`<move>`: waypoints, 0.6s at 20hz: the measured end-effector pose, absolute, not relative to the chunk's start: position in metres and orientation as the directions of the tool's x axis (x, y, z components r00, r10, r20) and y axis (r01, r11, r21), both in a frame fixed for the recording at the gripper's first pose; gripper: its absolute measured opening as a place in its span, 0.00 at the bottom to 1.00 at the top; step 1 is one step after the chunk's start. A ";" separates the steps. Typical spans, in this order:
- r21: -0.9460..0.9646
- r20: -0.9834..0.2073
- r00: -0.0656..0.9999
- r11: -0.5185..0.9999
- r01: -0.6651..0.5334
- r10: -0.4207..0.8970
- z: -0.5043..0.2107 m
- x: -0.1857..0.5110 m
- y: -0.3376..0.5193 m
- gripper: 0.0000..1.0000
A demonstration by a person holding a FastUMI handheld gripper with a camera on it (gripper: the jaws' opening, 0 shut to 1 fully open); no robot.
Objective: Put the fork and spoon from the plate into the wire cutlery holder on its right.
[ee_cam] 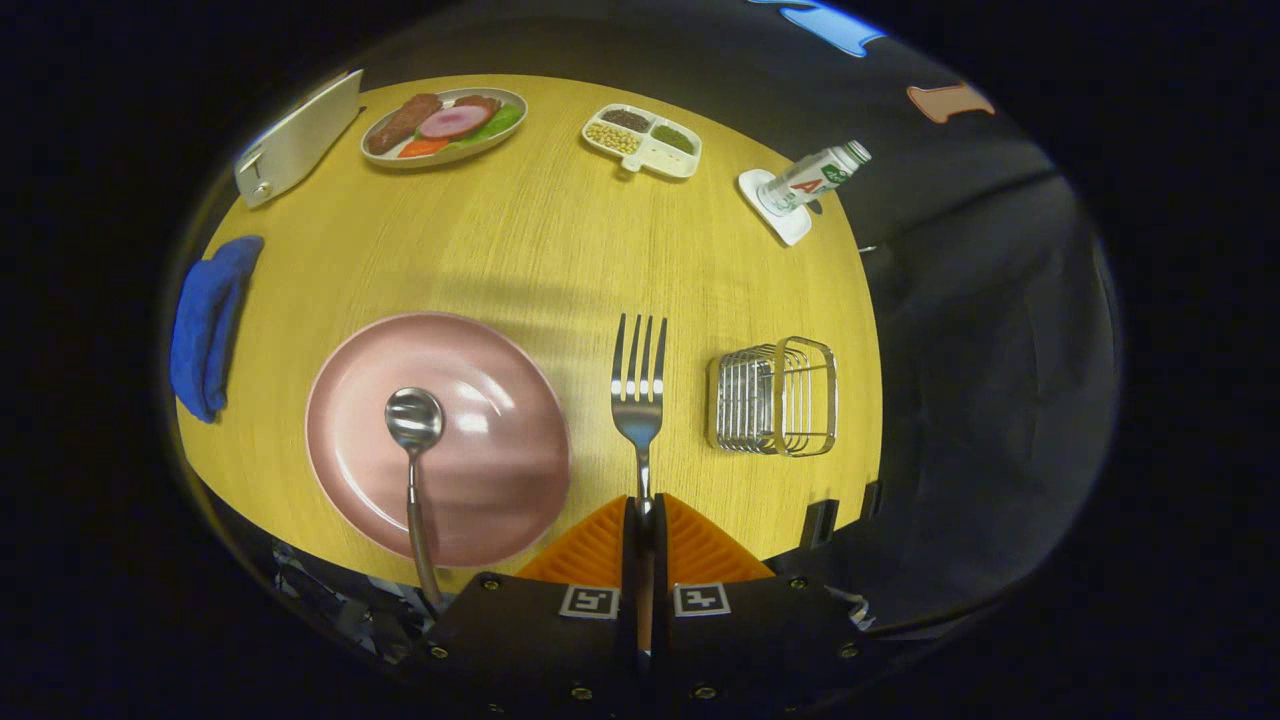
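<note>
My gripper (643,510) has its jaws clamped on the fork (639,390) handle; next I carry it right, into the wire holder (773,397); spoon (415,440) waits on plate (500,470).

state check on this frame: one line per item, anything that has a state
gripper: shut on the fork's handle
fork: held, tines pointing away, between plate and holder
spoon: on the plate, bowl up, handle over the near rim
pink plate: holds the spoon
wire cutlery holder: upright, empty
bottle: upright on a coaster, capped
blue cloth: bunched at the table edge
</note>
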State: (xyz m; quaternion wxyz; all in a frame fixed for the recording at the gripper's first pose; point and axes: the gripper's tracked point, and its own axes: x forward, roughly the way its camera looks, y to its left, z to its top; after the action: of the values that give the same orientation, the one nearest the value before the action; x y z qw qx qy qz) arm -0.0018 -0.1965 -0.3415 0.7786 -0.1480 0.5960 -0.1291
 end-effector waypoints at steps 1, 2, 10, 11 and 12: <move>-0.385 -0.889 0.250 0.922 0.046 -0.383 -0.339 -0.003 -0.205 0.06; -0.386 -0.888 0.243 0.920 0.069 -0.390 -0.336 -0.004 -0.214 0.06; -0.397 -0.889 0.148 0.892 0.217 -0.432 -0.327 -0.012 -0.286 0.06; -0.397 -0.891 0.137 0.889 0.227 -0.432 -0.327 -0.013 -0.293 0.06; -0.395 -0.894 0.125 0.887 0.238 -0.431 -0.327 -0.013 -0.299 0.06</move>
State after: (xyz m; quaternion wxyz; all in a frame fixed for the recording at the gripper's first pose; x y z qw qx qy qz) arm -0.0134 -0.2989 -0.3271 0.7459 -0.0777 0.6224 -0.2242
